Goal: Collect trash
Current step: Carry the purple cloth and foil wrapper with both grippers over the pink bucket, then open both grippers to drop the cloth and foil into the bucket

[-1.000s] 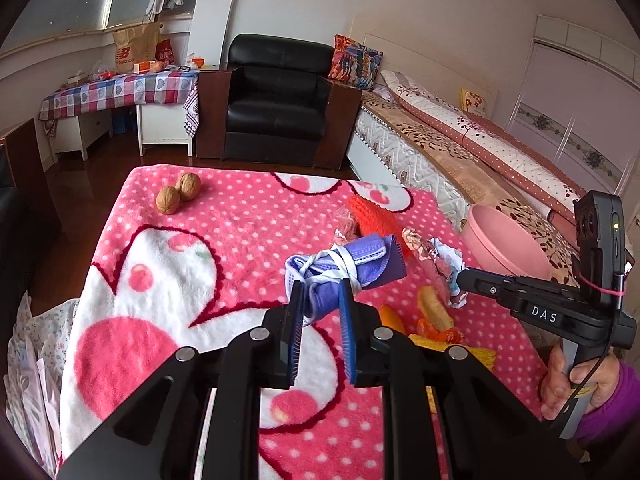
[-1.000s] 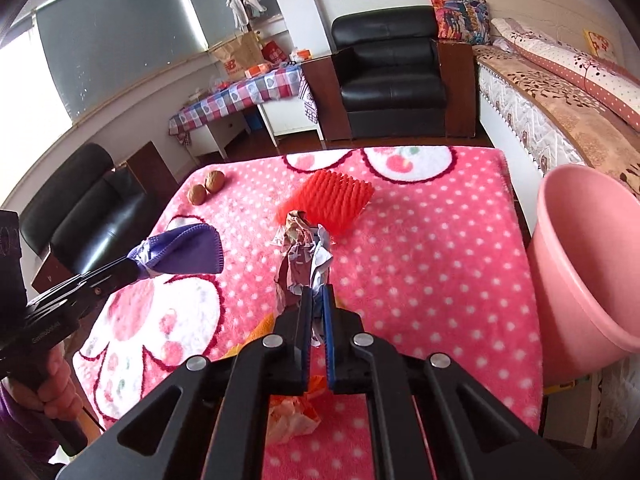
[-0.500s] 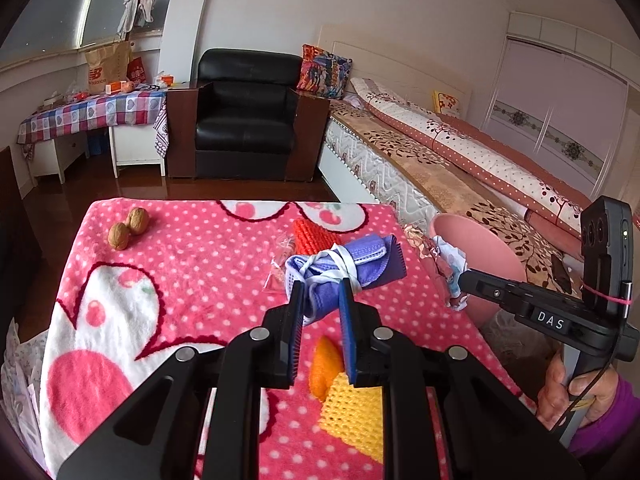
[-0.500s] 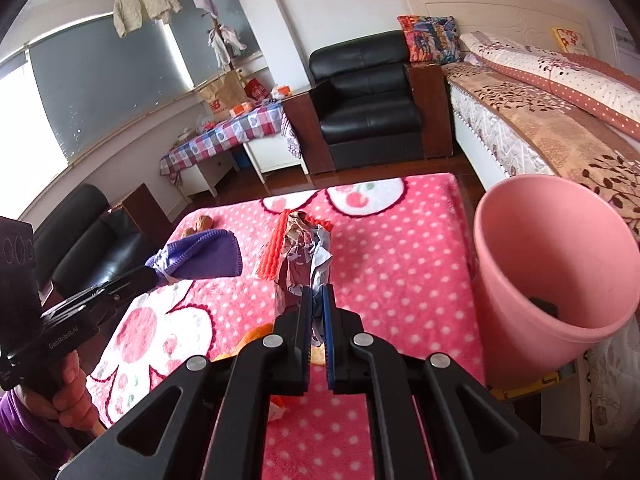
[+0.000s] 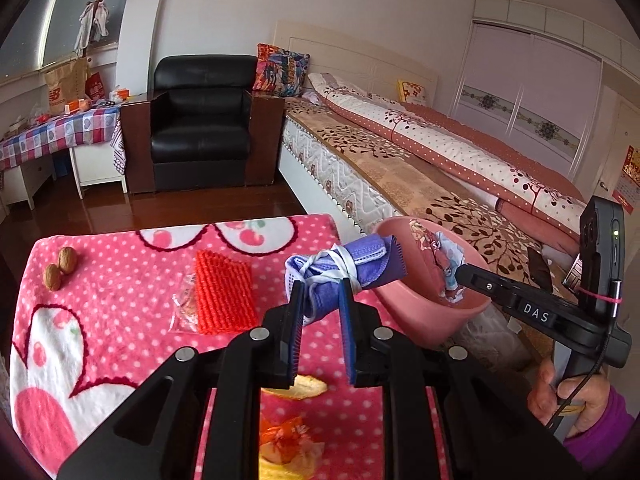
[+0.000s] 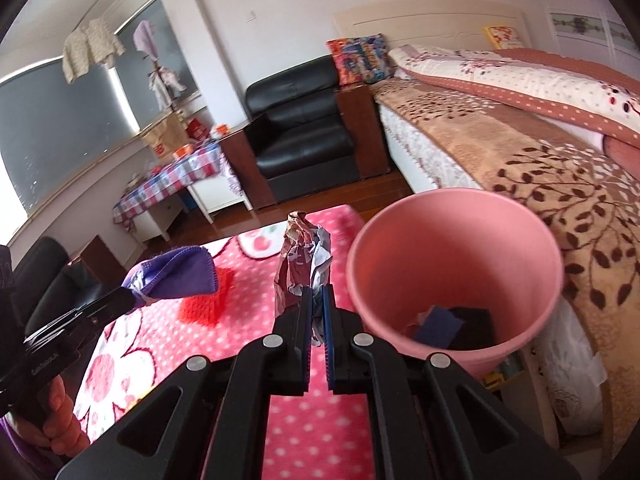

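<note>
My left gripper (image 5: 320, 300) is shut on a rolled purple cloth bundle (image 5: 348, 270) tied with white string, held above the table's right edge beside the pink bin (image 5: 424, 304). The same bundle (image 6: 176, 276) shows at the left in the right wrist view. My right gripper (image 6: 317, 300) is shut on a crumpled printed wrapper (image 6: 304, 264), held up just left of the pink bin (image 6: 456, 248). In the left wrist view that wrapper (image 5: 438, 252) hangs over the bin's mouth. Dark scraps (image 6: 452, 324) lie at the bin's bottom.
On the pink polka-dot blanket (image 5: 120, 292) lie a red knitted piece (image 5: 224, 292), a clear wrapper (image 5: 184, 308), two walnuts (image 5: 60, 268) and orange-yellow scraps (image 5: 288, 432). A bed (image 5: 420, 172) runs along the right behind the bin; a black armchair (image 5: 200, 120) stands beyond the table.
Both grippers have carried their loads to the right, from over the blanket's middle toward the pink bin, which now looms large. The grips are unchanged.
</note>
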Demonstrator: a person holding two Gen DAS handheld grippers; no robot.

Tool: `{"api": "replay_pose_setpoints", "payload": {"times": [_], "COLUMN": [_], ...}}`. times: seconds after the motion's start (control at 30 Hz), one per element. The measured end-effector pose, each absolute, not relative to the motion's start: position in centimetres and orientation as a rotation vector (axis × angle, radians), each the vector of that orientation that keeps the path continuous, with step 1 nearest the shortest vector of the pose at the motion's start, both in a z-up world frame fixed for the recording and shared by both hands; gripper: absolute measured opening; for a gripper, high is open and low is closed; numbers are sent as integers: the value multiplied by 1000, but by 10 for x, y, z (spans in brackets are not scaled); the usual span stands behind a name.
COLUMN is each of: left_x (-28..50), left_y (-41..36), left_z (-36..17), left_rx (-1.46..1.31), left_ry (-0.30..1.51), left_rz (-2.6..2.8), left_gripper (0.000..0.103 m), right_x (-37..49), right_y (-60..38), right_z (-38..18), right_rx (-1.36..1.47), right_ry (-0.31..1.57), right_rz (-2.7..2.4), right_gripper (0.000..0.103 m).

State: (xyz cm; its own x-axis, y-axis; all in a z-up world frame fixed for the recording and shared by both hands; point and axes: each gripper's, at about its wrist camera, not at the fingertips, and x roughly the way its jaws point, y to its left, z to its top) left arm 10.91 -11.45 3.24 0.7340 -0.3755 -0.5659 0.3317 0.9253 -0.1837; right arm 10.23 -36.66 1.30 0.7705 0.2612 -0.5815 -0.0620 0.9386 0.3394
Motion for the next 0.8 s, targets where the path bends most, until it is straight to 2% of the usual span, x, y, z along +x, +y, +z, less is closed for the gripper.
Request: {"api": "replay_pose_setpoints", "payload": {"times": [0.4, 0.8], "left_x": [139, 162], "left_y": [-196, -237], "left_z": [12, -12], "left_rx": [3, 48], "left_ry": [675, 734], "left_rz": [-427, -426], "left_gripper": [17, 17], "right_x": [114, 127], "right_y": [-418, -435], "right_z": [-6, -26], "right_rx": [301, 303], "right_ry": [691, 731], "right_rz": [38, -5], "right_gripper": [5, 5]}}
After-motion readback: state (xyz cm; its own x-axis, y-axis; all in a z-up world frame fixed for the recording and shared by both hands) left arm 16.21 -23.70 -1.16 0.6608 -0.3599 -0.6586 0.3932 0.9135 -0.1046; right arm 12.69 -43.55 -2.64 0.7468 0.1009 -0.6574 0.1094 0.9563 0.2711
